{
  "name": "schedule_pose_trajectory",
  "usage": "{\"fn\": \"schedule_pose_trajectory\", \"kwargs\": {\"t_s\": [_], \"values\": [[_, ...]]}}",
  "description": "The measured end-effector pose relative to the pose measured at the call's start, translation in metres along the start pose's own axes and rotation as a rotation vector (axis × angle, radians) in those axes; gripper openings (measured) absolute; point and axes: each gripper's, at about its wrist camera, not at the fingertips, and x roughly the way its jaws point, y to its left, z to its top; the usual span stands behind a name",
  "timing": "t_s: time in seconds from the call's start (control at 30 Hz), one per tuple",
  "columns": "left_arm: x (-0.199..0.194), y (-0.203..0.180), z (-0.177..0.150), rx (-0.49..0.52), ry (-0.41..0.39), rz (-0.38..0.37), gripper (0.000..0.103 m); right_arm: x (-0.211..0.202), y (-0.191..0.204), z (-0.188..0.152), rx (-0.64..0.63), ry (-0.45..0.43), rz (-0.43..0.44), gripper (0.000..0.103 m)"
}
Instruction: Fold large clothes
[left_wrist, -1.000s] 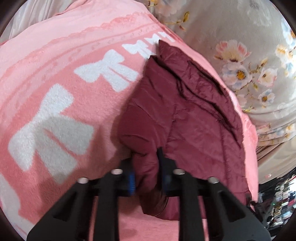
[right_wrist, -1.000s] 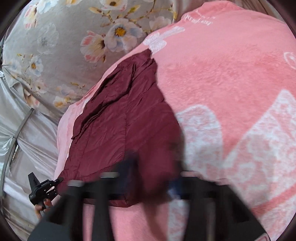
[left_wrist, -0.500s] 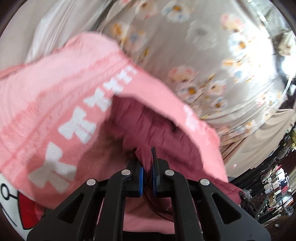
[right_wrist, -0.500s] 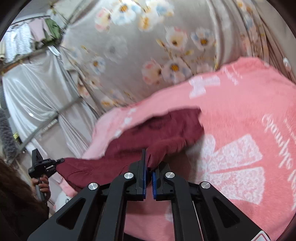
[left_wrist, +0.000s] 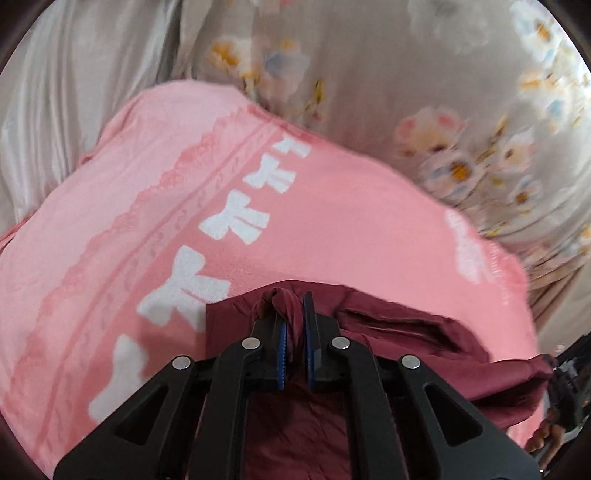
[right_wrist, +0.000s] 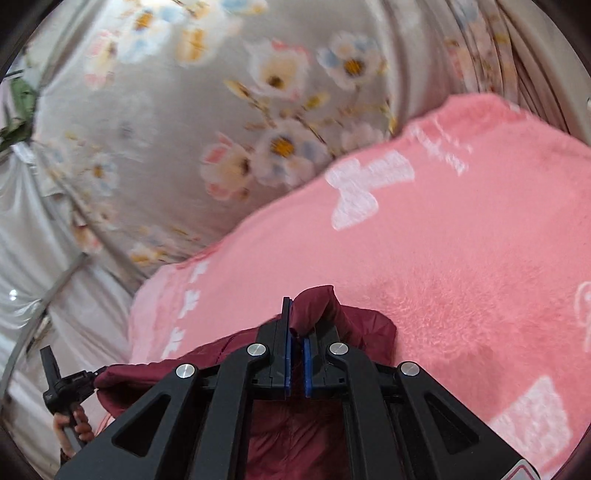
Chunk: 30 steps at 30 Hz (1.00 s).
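Item: maroon padded jacket (left_wrist: 388, 332), lifted over pink bow-print blanket (left_wrist: 332, 229). Left gripper (left_wrist: 294, 317) and right gripper (right_wrist: 297, 325) each clamp a bunched edge. Garment spans sideways between tools, hanging beneath both.

- Blanket (left_wrist: 332, 229), pink, lies bare and flat ahead of both grippers; nothing stands on it as far as its far edge.
- Curtain (right_wrist: 184, 110), flowered, hangs close behind that far edge and closes off the way forward.
- Jacket (left_wrist: 406, 332) stretches between left gripper (left_wrist: 294, 314) and right gripper (right_wrist: 297, 325), filling the gap between them near the blanket's near edge.
- Pale drape (left_wrist: 74, 92) walls the left side.
- In the right wrist view, a metal pole (right_wrist: 55, 291) leans against the drape at left.
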Motion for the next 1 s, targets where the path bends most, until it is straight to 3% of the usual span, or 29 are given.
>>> {"fn": "schedule_pose_trajectory", "kwargs": {"t_s": [0.2, 0.27, 0.37, 0.4, 0.43, 0.47, 0.5, 0.57, 0.63, 0.77, 0.9, 0.97, 1.0], "values": [[0.107, 0.011, 0.006, -0.007, 0.136, 0.073, 0.012, 0.098, -0.025, 0.003, 0.033, 0.109, -0.114, 0.004], [0.127, 0.018, 0.005, -0.029, 0.163, 0.054, 0.015, 0.121, -0.035, 0.0, 0.052, 0.142, -0.13, 0.008], [0.132, 0.032, 0.011, -0.106, 0.162, -0.029, 0.019, 0.127, -0.048, 0.005, 0.147, 0.152, -0.069, 0.014], [0.124, 0.038, 0.016, -0.13, 0.144, -0.059, 0.023, 0.117, -0.052, 0.009, 0.183, 0.12, -0.032, 0.022], [0.115, 0.042, 0.021, -0.141, 0.117, -0.071, 0.026, 0.103, -0.053, 0.013, 0.21, 0.076, -0.004, 0.038], [0.102, 0.046, 0.027, -0.145, 0.067, -0.043, 0.051, 0.083, -0.053, 0.019, 0.23, 0.006, 0.004, 0.048], [0.077, 0.053, 0.035, -0.147, -0.05, 0.041, 0.077, 0.065, -0.05, 0.024, 0.23, -0.053, 0.007, 0.06], [0.04, 0.06, 0.043, -0.133, -0.189, 0.084, 0.081, 0.033, -0.035, 0.03, 0.176, -0.14, -0.007, 0.06], [0.021, 0.052, 0.048, -0.096, -0.208, 0.077, 0.078, 0.022, 0.003, 0.029, 0.025, -0.119, -0.02, 0.06], [0.009, -0.011, 0.039, 0.059, -0.159, 0.004, 0.077, 0.071, 0.101, -0.014, -0.304, 0.111, -0.007, 0.059], [0.014, -0.069, 0.011, 0.181, -0.088, -0.054, 0.078, 0.137, 0.146, -0.064, -0.463, 0.272, -0.054, 0.055], [0.017, -0.09, -0.005, 0.229, -0.053, -0.066, 0.078, 0.164, 0.153, -0.075, -0.483, 0.335, -0.088, 0.041], [0.021, -0.094, -0.009, 0.241, -0.042, -0.071, 0.078, 0.18, 0.154, -0.08, -0.49, 0.369, -0.116, 0.021]]}}
